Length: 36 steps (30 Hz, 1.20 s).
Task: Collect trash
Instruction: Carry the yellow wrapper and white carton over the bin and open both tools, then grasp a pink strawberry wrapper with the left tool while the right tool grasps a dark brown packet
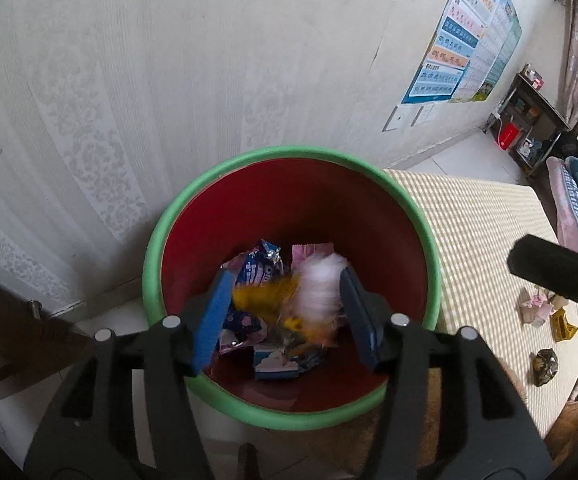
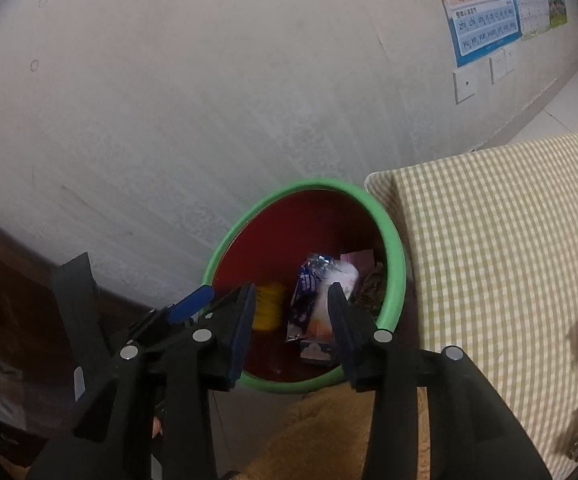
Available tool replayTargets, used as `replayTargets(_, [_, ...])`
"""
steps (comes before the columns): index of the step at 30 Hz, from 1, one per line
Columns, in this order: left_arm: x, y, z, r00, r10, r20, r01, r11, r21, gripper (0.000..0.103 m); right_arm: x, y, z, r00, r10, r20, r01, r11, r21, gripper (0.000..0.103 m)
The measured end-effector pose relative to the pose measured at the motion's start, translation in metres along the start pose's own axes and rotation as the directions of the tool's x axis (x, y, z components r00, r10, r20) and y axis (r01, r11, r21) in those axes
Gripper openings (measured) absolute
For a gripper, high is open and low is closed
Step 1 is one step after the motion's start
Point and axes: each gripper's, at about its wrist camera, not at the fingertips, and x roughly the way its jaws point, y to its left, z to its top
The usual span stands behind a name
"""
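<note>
Left gripper (image 1: 285, 312) and right gripper (image 2: 293, 320) spread over bin (image 1: 289, 152), wrappers (image 1: 317, 292) dropping in; more trash (image 1: 545, 362) waits on bed (image 1: 481, 232).

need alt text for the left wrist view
The open left gripper hangs over a red bin with a green rim, blurred yellow and pink wrappers between its fingers, more wrappers on the bin's bottom. A checked cloth on the right holds a few scraps.

Motion-blurred yellow wrapper (image 1: 267, 294), pink wrapper (image 1: 321, 288) smeared
</note>
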Motion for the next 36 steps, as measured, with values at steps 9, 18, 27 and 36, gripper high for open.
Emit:
replayTargets(9, [-0.008,-0.025,-0.001,0.999,-0.034,0.006,0.034,0.999,0.04,0.055,-0.091,-0.089,-0.053,0.955,-0.294,0.042,0.291,0.954,0.074,0.045])
replayTargets(18, [-0.021,-0.128,-0.004,0.985,-0.174,-0.01,0.172,0.962,0.213,0.056,-0.13,-0.214,-0.129,0.902,-0.425,-0.079,0.419,0.814,0.403,0.06])
replayTargets(27, [-0.005,-0.246,-0.031,0.961,-0.258,-0.099,0.275,0.877,0.393,0.058,-0.135,-0.223,-0.14,0.947,-0.321,-0.028,0.302,0.852,0.428,0.049])
replayTargets(36, [0.055,-0.341,-0.062,0.934,-0.248,-0.257,0.348,0.795,0.497,0.057,-0.218,-0.244,-0.162,0.923,-0.338,0.185,0.183,0.807,0.562,0.049])
